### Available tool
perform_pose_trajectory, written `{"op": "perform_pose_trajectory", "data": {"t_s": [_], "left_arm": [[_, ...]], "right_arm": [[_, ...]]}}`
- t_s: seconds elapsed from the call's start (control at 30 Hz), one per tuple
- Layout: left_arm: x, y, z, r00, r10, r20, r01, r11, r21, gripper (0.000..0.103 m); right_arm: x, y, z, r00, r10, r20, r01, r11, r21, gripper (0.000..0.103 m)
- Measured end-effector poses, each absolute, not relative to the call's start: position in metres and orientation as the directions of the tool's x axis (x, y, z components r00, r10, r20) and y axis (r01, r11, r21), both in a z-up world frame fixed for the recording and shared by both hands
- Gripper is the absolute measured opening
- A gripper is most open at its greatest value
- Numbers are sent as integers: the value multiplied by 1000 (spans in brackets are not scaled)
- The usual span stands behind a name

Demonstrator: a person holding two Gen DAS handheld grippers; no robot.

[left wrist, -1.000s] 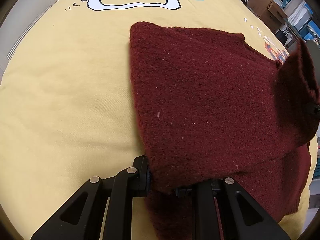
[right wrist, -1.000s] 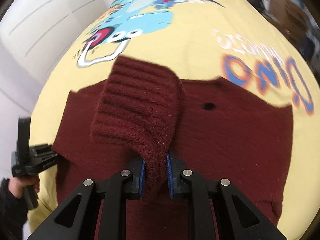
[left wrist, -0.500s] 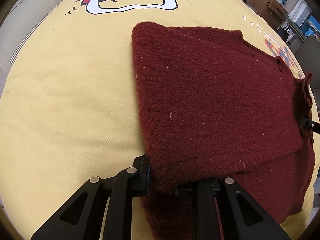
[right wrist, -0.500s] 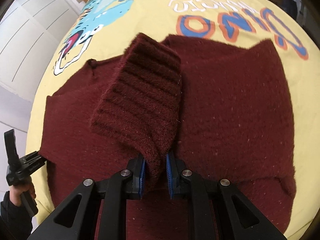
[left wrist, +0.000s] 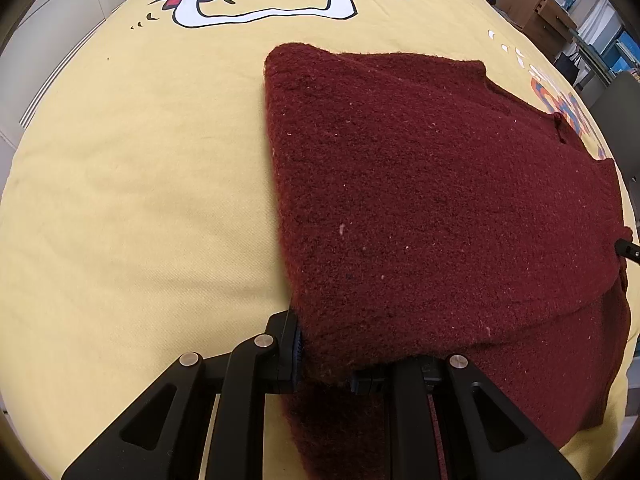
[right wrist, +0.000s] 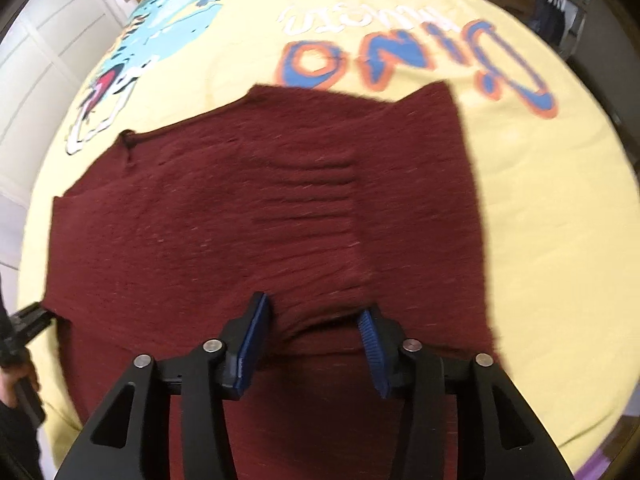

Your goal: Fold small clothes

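A dark red knitted sweater (left wrist: 432, 200) lies on a yellow cloth with a cartoon dinosaur print (left wrist: 140, 180). My left gripper (left wrist: 324, 364) is shut on a folded corner of the sweater, which drapes over its fingertips. In the right wrist view the sweater (right wrist: 200, 220) is spread flat, with its ribbed sleeve (right wrist: 316, 216) laid across the body. My right gripper (right wrist: 312, 344) hovers low over it, jaws opening, blue pads apart and no longer pressing the knit. The left gripper's body (right wrist: 24, 324) shows at the sweater's left edge, held by a hand.
The yellow cloth (right wrist: 540, 240) with orange and blue lettering (right wrist: 420, 56) covers the whole surface. White cabinet doors (right wrist: 48, 52) stand at the left. Brown furniture and blue bins (left wrist: 560, 8) lie beyond the far right edge.
My right gripper carried the ribbed sleeve across the sweater's body, lowered it and opened its jaws off it. The sleeve now lies flat. The left gripper kept still, still clamped.
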State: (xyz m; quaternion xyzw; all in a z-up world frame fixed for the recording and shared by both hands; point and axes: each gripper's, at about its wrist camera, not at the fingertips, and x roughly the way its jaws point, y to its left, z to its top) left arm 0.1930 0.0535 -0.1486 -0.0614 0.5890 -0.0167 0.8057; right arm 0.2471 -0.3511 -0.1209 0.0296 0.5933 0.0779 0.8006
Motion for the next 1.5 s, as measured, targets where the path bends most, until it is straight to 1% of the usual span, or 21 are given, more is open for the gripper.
{"op": "perform_pose_trajectory", "data": {"t_s": [0.1, 0.2, 0.37, 0.4, 0.43, 0.47, 0.5, 0.6, 0.73, 0.97, 1.07, 1.1, 1.17, 1.2, 1.27, 1.33, 1.37, 1.4, 1.43, 1.47, 1.5], "left_arm": [[190, 54, -147, 307, -100, -946, -46, 992, -120, 14], [189, 55, -148, 307, -99, -946, -46, 992, -119, 14], [187, 54, -147, 307, -98, -947, -49, 992, -118, 14], [187, 52, -147, 307, -97, -947, -50, 992, -118, 14], [187, 52, -147, 307, -97, -947, -49, 992, -118, 14], [187, 52, -147, 307, -96, -947, -49, 992, -117, 14], [187, 52, -147, 308, -93, -947, -49, 992, -113, 14], [185, 47, -143, 310, -71, -948, -32, 996, -85, 14], [185, 43, -142, 307, -67, -949, -18, 997, -76, 14], [187, 42, -147, 298, -66, -952, -21, 997, -76, 15], [186, 41, -147, 306, -65, -950, -16, 997, -73, 16], [185, 39, -147, 309, -64, -949, -13, 997, -71, 16], [185, 39, -146, 311, -60, -949, -12, 998, -67, 16], [184, 38, -145, 308, -58, -950, -13, 998, -65, 16], [184, 38, -142, 300, -52, -952, -18, 998, -60, 17], [187, 33, -138, 286, -34, -958, -38, 998, -47, 26], [187, 34, -135, 282, -17, -959, -52, 998, -33, 37], [183, 36, -131, 287, 7, -958, -67, 998, -13, 52], [180, 38, -128, 293, 10, -956, -73, 997, -12, 61], [177, 41, -125, 299, 1, -954, -78, 997, -23, 79], [173, 44, -120, 303, -9, -953, -87, 996, -37, 89]], "right_arm": [[257, -368, -117, 286, 162, -944, -51, 987, 154, 62], [271, -370, -127, 240, 173, -955, -40, 985, 168, 64], [278, -351, -151, 164, 179, -970, -64, 983, 170, 65], [276, -345, -150, 173, 161, -972, -83, 985, 149, 61], [274, -339, -148, 182, 161, -970, -117, 983, 141, 50], [272, -333, -146, 182, 164, -969, -150, 979, 138, 28], [270, -326, -142, 182, 174, -968, -193, 971, 139, 14], [266, -317, -130, 242, 118, -963, -241, 969, 58, 13], [265, -330, -123, 287, 104, -952, -208, 977, 44, 12], [264, -334, -148, 276, 35, -960, -192, 981, -19, 12], [263, -332, -147, 294, 24, -956, -177, 984, -30, 13], [261, -330, -149, 297, 29, -954, -173, 985, -24, 16], [258, -332, -146, 305, 37, -952, -166, 986, -15, 18], [255, -333, -143, 314, 39, -949, -163, 987, -13, 25], [250, -336, -138, 328, 32, -944, -156, 987, -21, 35], [244, -341, -132, 332, 37, -942, -151, 988, -14, 49], [243, -342, -127, 336, 40, -941, -148, 989, -11, 53], [240, -346, -123, 349, 43, -936, -143, 990, -8, 64], [239, -348, -121, 356, 45, -934, -140, 990, -6, 68], [239, -351, -118, 361, 48, -931, -138, 990, -3, 75], [237, -353, -115, 367, 52, -929, -136, 991, 1, 79]]}}
